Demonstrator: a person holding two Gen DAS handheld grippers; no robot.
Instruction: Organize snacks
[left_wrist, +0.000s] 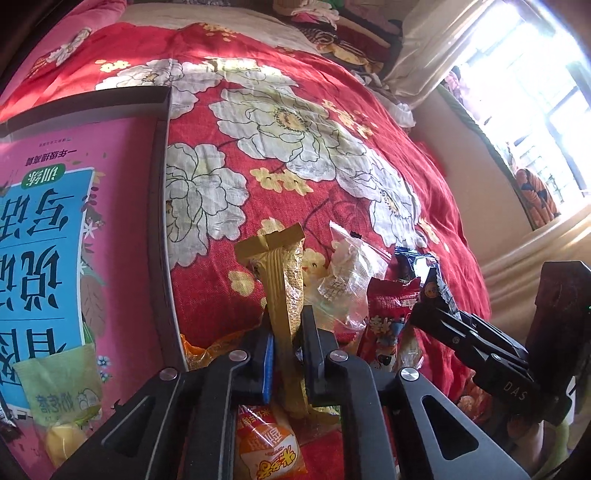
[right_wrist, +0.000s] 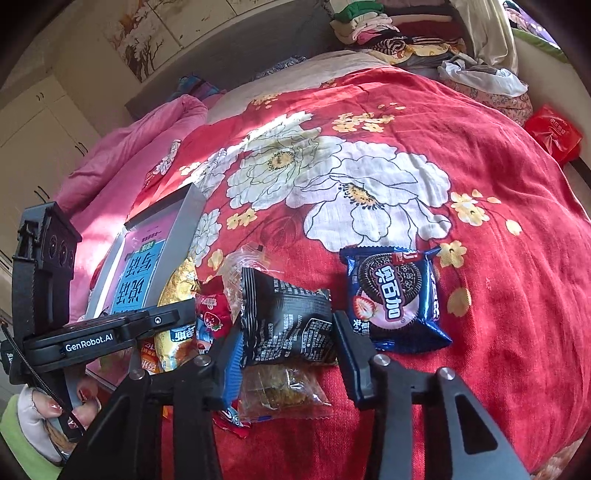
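My left gripper (left_wrist: 286, 317) is shut on a long gold snack packet (left_wrist: 282, 266), which stands upright between the fingers above the red flowered bedspread. My right gripper (right_wrist: 288, 328) is shut on a black snack packet (right_wrist: 288, 321), its pads against both sides. In the left wrist view the right gripper (left_wrist: 421, 314) is low on the right. A blue cookie packet (right_wrist: 395, 299) lies just right of the black one. A clear-wrapped brown cake (right_wrist: 280, 391) lies under the right gripper. Red (left_wrist: 388, 314), clear (left_wrist: 347, 273) and orange (left_wrist: 266, 443) packets are piled between the grippers.
A grey-rimmed box (left_wrist: 162, 184) with a pink printed sheet inside sits at the left and holds a green packet (left_wrist: 59, 380). A person's hand (right_wrist: 48, 406) holds the left gripper's handle. A red bag (right_wrist: 552, 134) lies at the bed's far right, and folded clothes (right_wrist: 406, 33) are stacked behind.
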